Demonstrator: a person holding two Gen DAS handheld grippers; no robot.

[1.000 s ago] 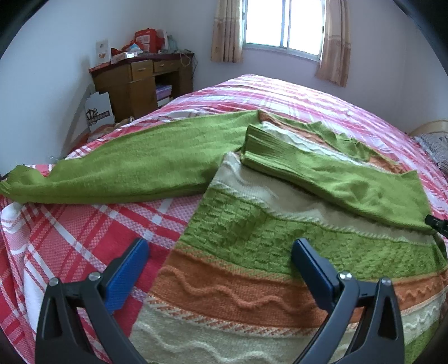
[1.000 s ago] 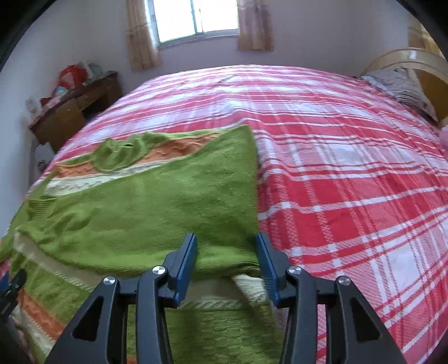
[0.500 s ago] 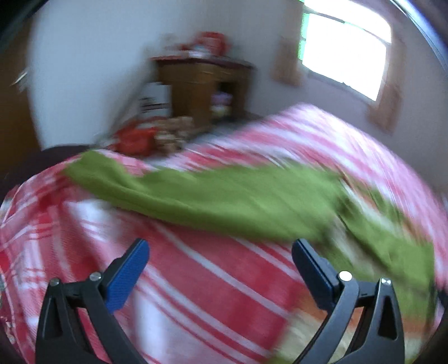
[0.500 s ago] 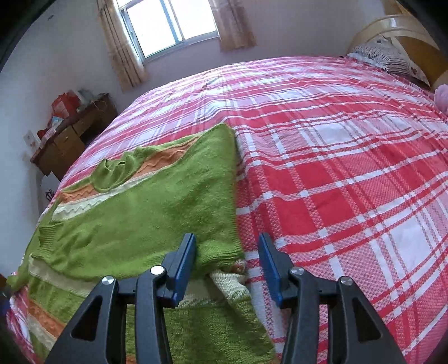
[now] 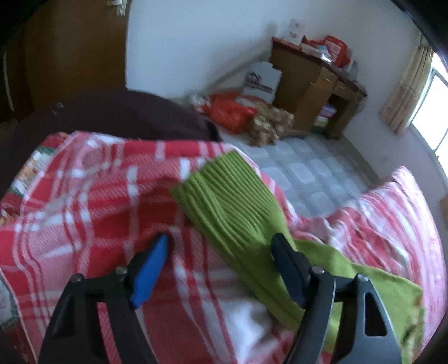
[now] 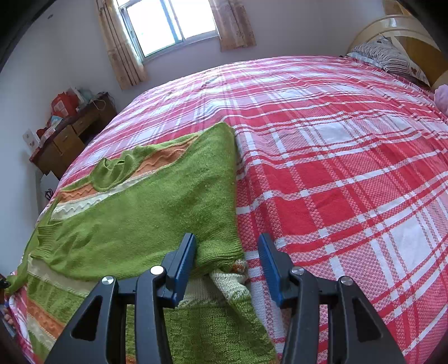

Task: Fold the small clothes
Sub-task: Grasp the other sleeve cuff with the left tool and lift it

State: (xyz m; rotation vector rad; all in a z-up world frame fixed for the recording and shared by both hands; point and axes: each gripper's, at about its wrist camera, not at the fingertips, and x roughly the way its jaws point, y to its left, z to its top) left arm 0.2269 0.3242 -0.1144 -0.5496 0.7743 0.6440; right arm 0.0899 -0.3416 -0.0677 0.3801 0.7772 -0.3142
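The left gripper (image 5: 219, 246) tilts down over the sweater's ribbed green cuff (image 5: 232, 201) on the plaid bedspread (image 5: 84, 201), jaws closing but not gripping (right gripper (image 6: 226, 249) half-open beside the folded sweater (image 6: 140, 212)).

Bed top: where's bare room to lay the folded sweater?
Free: the plaid bedspread right of the sweater, up to the pillow at the headboard and back toward the window. Also a smaller bare plaid patch left of the ribbed cuff at the bed's corner. Crowded: the near left side, covered by the sweater.
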